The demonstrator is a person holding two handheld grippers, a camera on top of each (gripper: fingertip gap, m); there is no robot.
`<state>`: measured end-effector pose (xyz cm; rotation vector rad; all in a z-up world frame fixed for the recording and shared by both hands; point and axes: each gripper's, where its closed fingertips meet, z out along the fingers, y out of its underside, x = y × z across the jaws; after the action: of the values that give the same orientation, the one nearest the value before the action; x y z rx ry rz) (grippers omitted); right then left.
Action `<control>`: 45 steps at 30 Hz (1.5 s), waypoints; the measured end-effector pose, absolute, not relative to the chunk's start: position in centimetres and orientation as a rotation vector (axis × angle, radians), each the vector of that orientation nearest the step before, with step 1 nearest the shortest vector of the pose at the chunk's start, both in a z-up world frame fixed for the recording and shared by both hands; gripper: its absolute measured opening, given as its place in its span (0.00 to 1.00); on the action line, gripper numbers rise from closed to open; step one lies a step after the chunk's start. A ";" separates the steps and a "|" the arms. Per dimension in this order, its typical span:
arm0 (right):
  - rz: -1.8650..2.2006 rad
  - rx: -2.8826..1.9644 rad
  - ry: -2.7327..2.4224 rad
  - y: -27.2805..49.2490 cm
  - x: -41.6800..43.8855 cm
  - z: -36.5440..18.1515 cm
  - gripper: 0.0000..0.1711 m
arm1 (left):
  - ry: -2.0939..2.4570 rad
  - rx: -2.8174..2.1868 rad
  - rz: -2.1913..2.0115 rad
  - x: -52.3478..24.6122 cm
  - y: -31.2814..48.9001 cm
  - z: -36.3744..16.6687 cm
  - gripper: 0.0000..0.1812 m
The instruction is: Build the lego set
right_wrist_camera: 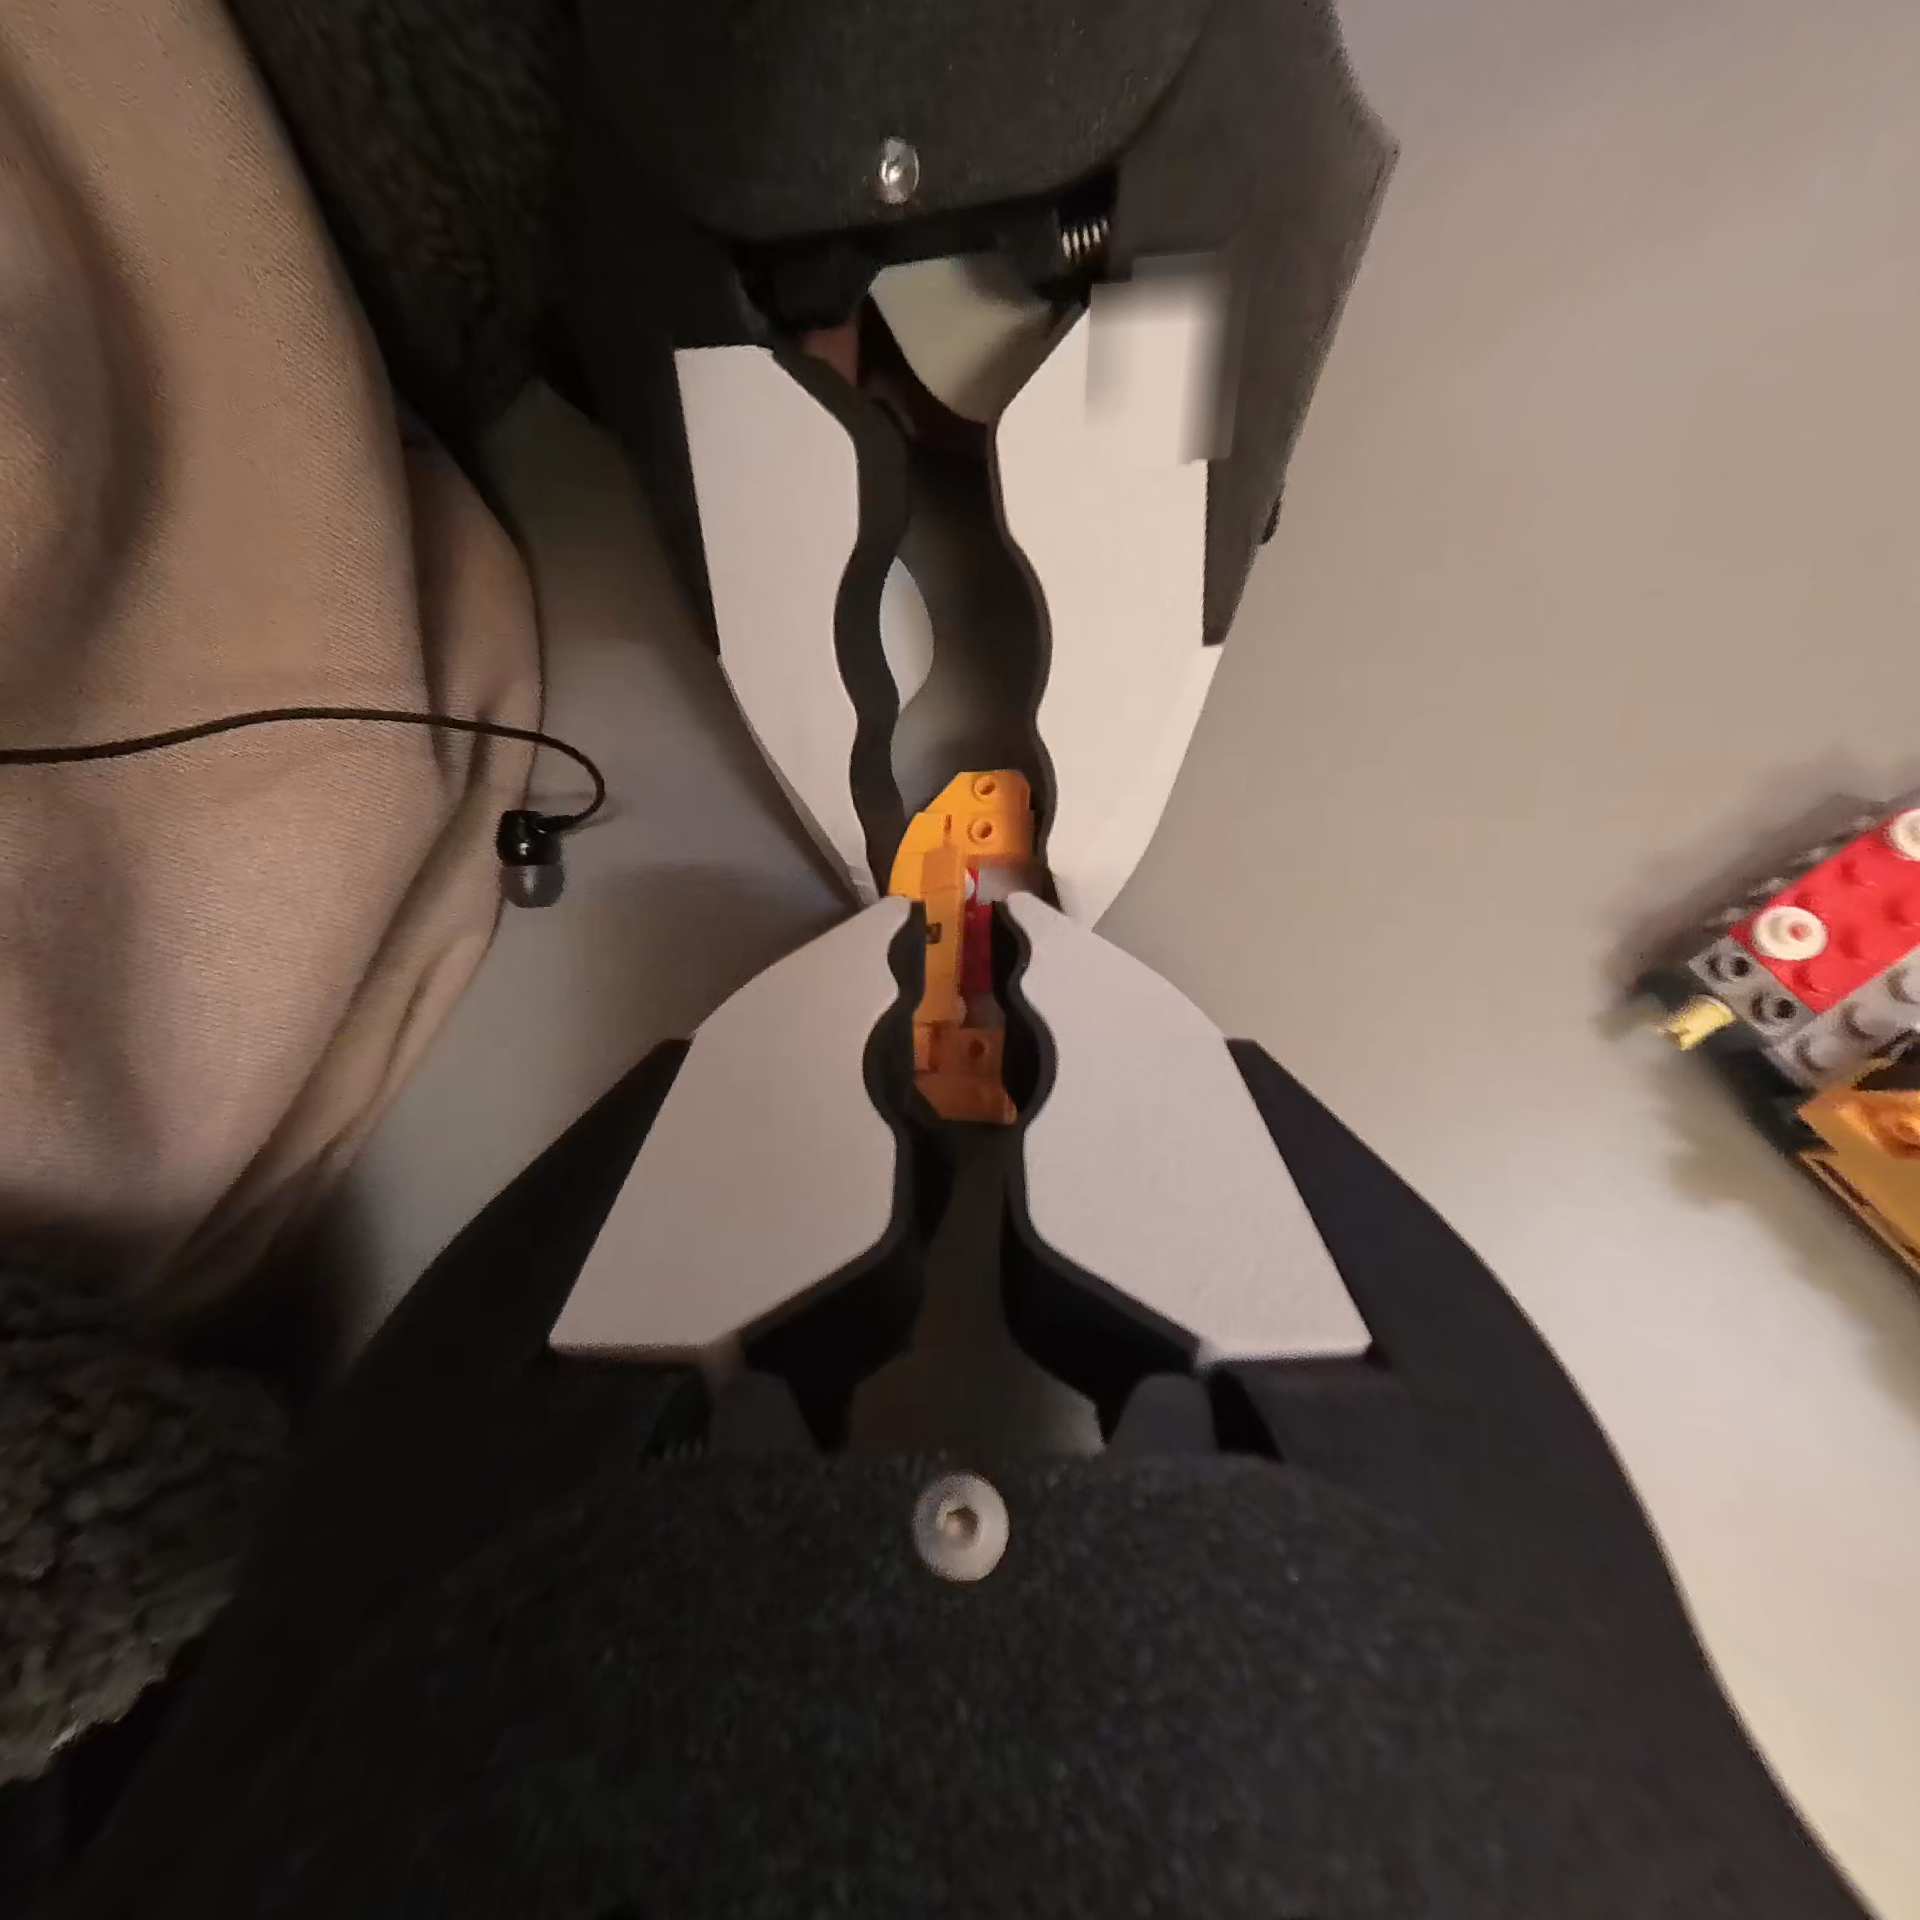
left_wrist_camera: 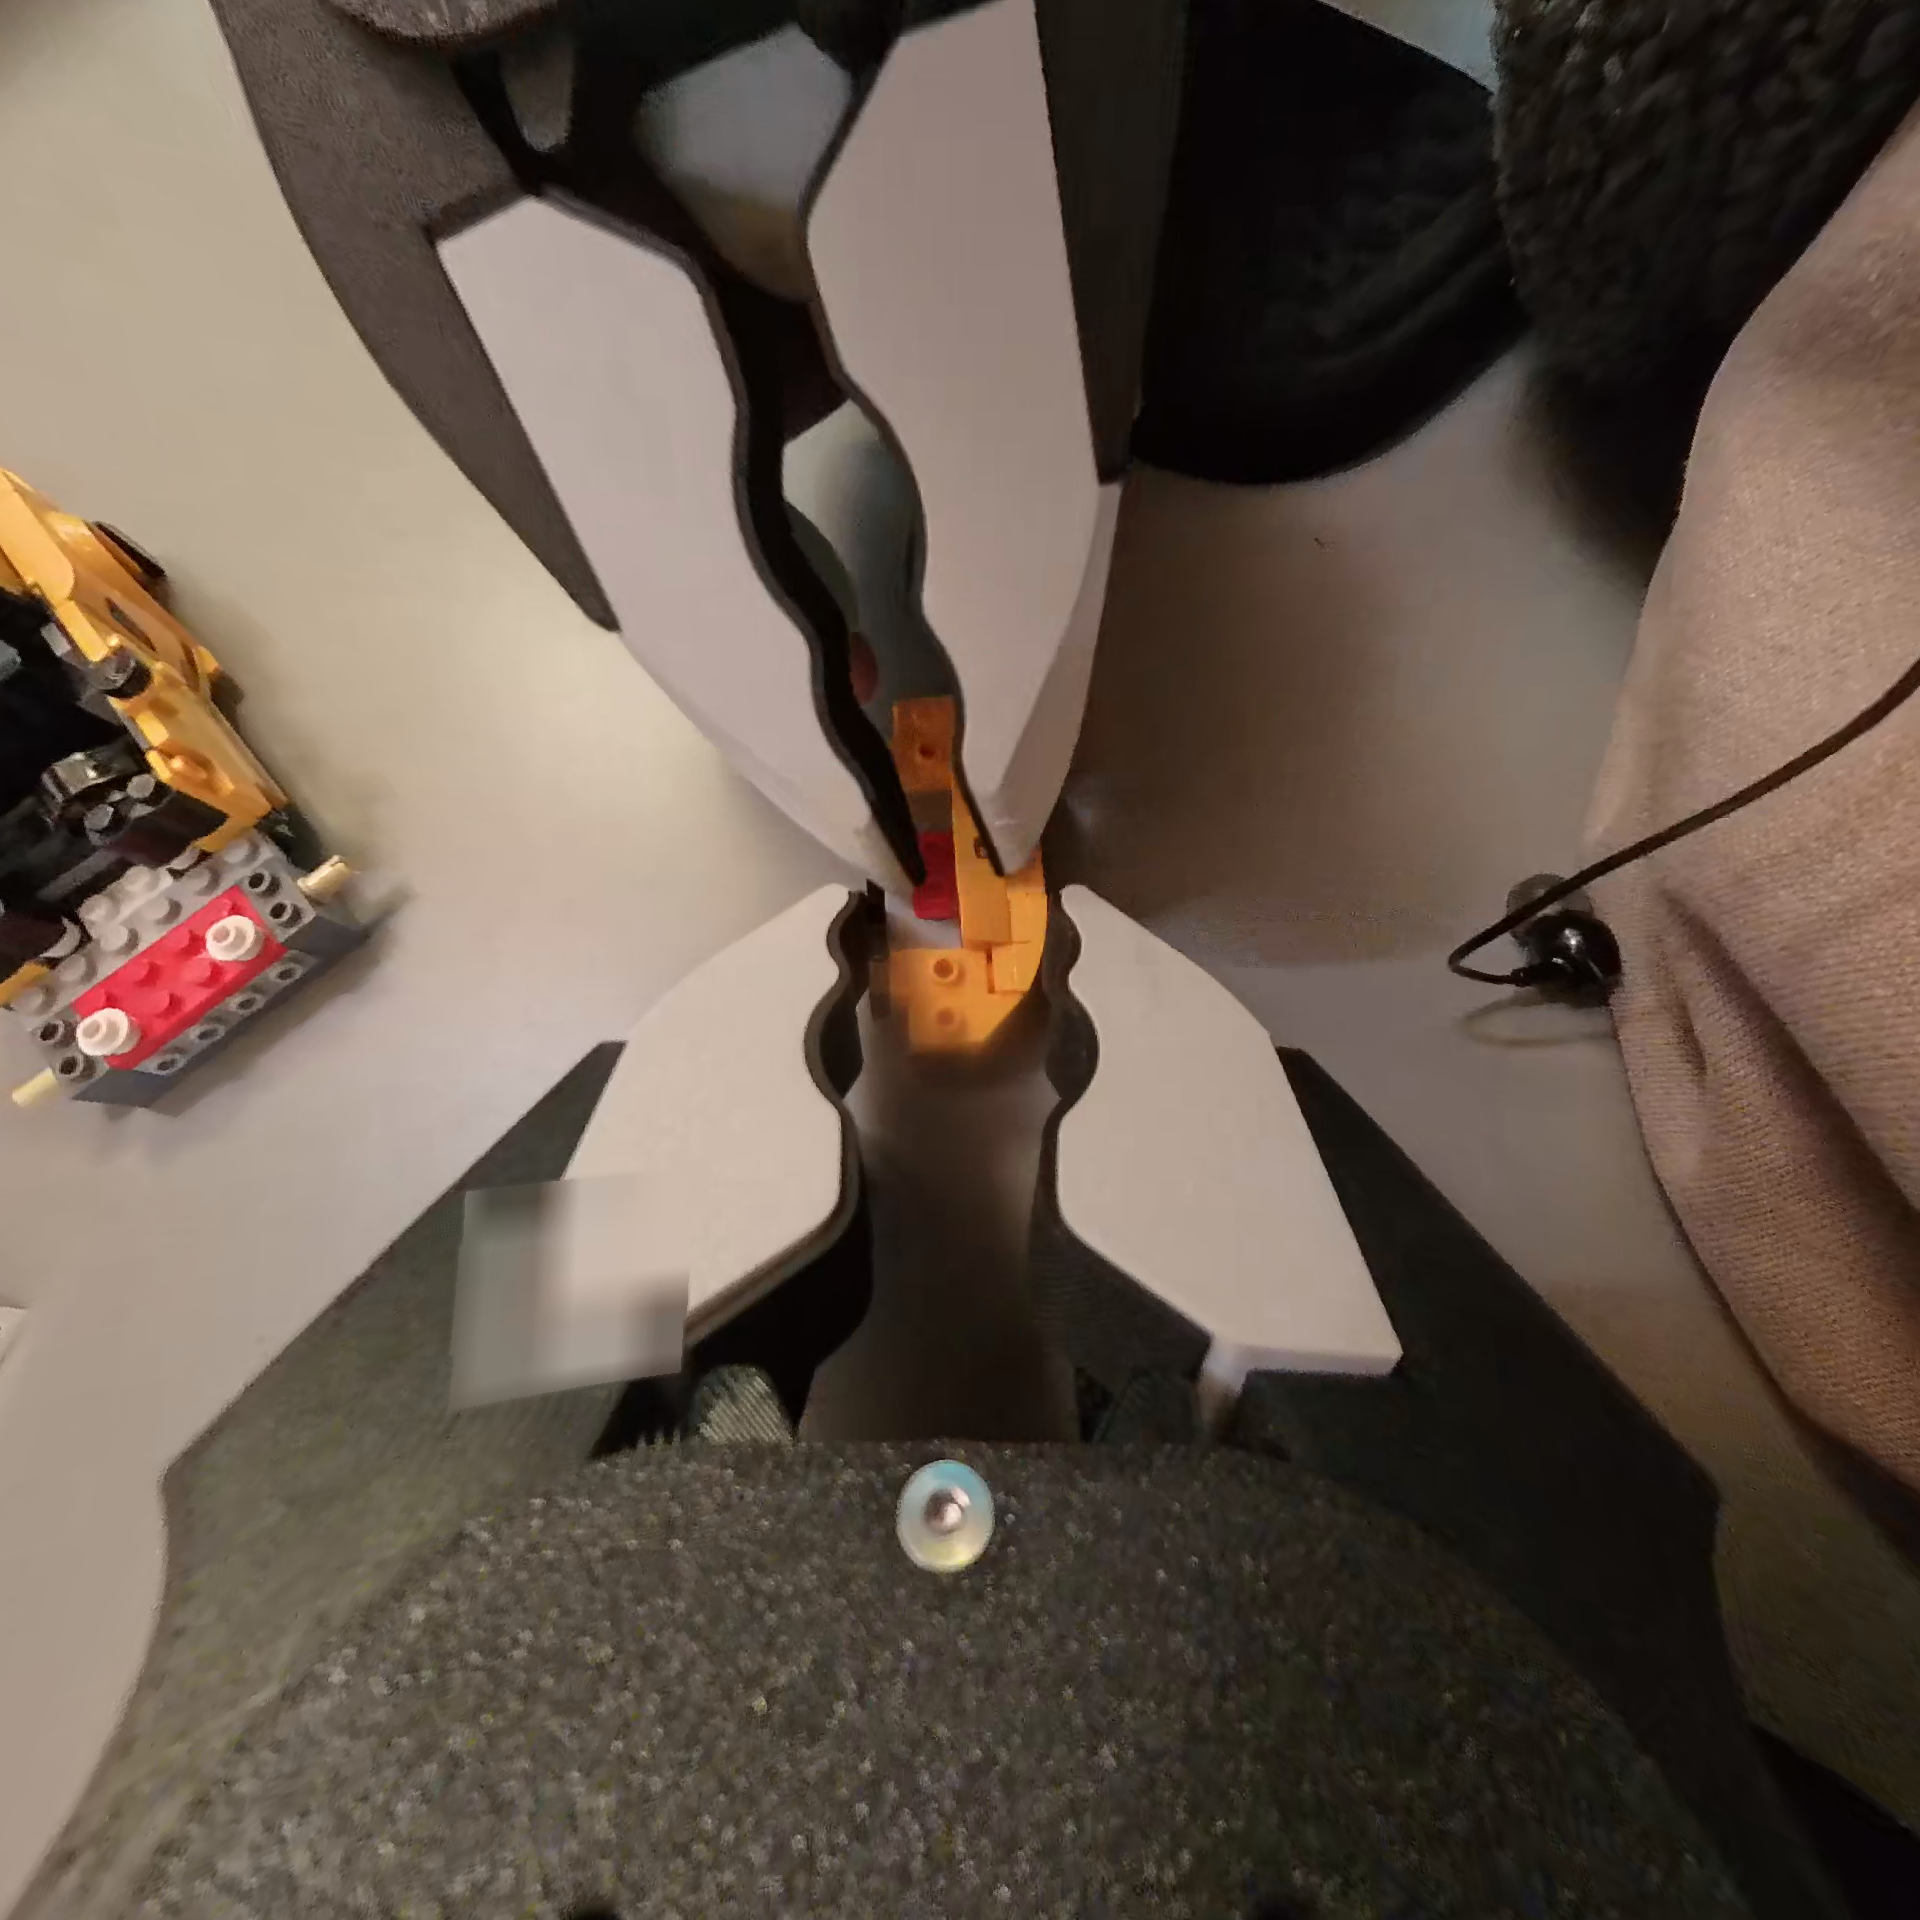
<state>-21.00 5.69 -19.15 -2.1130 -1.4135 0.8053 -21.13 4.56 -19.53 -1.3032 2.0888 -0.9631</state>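
A small orange lego assembly [left_wrist_camera: 971, 966] with a red piece [left_wrist_camera: 932, 878] in it hangs above the pale worktop [left_wrist_camera: 499, 623], pinched from opposite ends by both tools, whose tips meet nose to nose. The left tool [left_wrist_camera: 961, 971] is nearly closed on the studded orange end, and the right tool [right_wrist_camera: 961, 977] is nearly closed on the curved end beside the red piece. Well off to the side on the worktop lies a larger partly built model [left_wrist_camera: 156, 935] of grey, red, black and golden-yellow bricks, and a person's beige clothing [left_wrist_camera: 1766, 831] with a thin black cord [left_wrist_camera: 1538, 935] lies opposite.
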 end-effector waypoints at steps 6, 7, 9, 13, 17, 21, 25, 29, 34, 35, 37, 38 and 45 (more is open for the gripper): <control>0.878 -2.194 -1.423 5.4 -21.1 -19.3 0.04 | 2.089 -1.314 -0.970 -21.1 4.6 -19.6 0.18; 0.902 -2.211 -1.418 5.4 -21.1 -19.3 0.04 | 2.089 -1.313 -0.970 -21.1 4.6 -19.6 0.18; 0.936 -2.227 -1.426 5.3 -21.1 -19.3 0.04 | 2.089 -1.315 -0.972 -21.1 4.6 -19.6 0.18; 0.970 -2.255 -1.432 5.3 -21.1 -19.3 0.04 | 2.090 -1.319 -0.977 -21.1 4.6 -19.7 0.18; 0.960 -2.265 -1.445 5.4 -21.1 -19.3 0.04 | 2.090 -1.326 -0.976 -21.1 4.6 -19.8 0.18; 0.970 -2.270 -1.438 5.3 -21.1 -19.3 0.04 | 2.088 -1.332 -0.975 -21.1 4.7 -19.8 0.19; 0.992 -2.281 -1.430 5.3 -21.2 -19.3 0.04 | 2.086 -1.334 -0.974 -21.1 4.7 -19.8 0.19; 0.970 -2.238 -1.449 5.4 -21.2 -19.1 0.04 | 2.083 -1.342 -0.984 -21.1 4.7 -19.8 0.18; 0.954 -2.212 -1.469 5.4 -21.3 -18.9 0.03 | 2.086 -1.344 -0.990 -21.1 4.7 -19.7 0.18; 0.960 -2.203 -1.464 5.5 -21.3 -18.7 0.01 | 2.087 -1.342 -0.991 -21.1 4.6 -19.7 0.18; 0.974 -2.175 -1.473 5.6 -21.5 -18.1 0.00 | 2.088 -1.341 -0.992 -21.1 4.6 -19.7 0.18; 0.969 -2.169 -1.485 5.6 -21.6 -18.0 0.01 | 2.088 -1.343 -0.993 -21.1 4.6 -19.7 0.18; 0.937 -2.191 -1.512 5.7 -21.9 -18.5 0.00 | 2.088 -1.346 -0.992 -21.0 4.6 -19.7 0.18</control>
<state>-21.87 5.67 -18.52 -2.1914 -1.5115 0.9365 -21.04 4.59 -19.71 -1.3460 2.0877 -0.9915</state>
